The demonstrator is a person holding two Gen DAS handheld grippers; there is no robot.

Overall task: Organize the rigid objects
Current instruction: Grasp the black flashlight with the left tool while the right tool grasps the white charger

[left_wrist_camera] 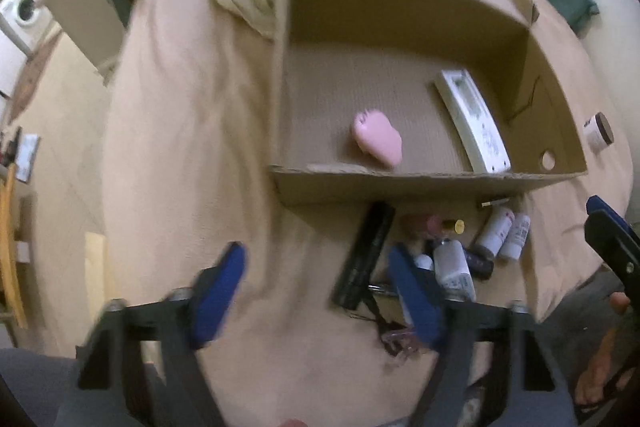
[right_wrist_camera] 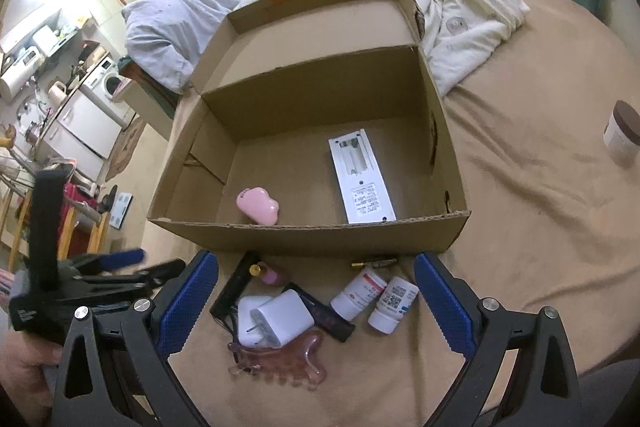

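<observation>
Box [right_wrist_camera: 312, 231]: two items; two bottles [right_wrist_camera: 358, 293] outside

Left gripper [left_wrist_camera: 316, 291] pointing steeply down, jaws apart, right gripper [right_wrist_camera: 316, 301] wide

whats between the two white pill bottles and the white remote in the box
The cardboard box's front wall, with a small gold-tipped stick at its foot, shown in the right wrist view.

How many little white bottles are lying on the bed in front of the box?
2. One white bottle with a red label lies just below the cardboard box; the other white bottle lies right beside it, nearer the right gripper. More could be hidden under the pile.
</observation>
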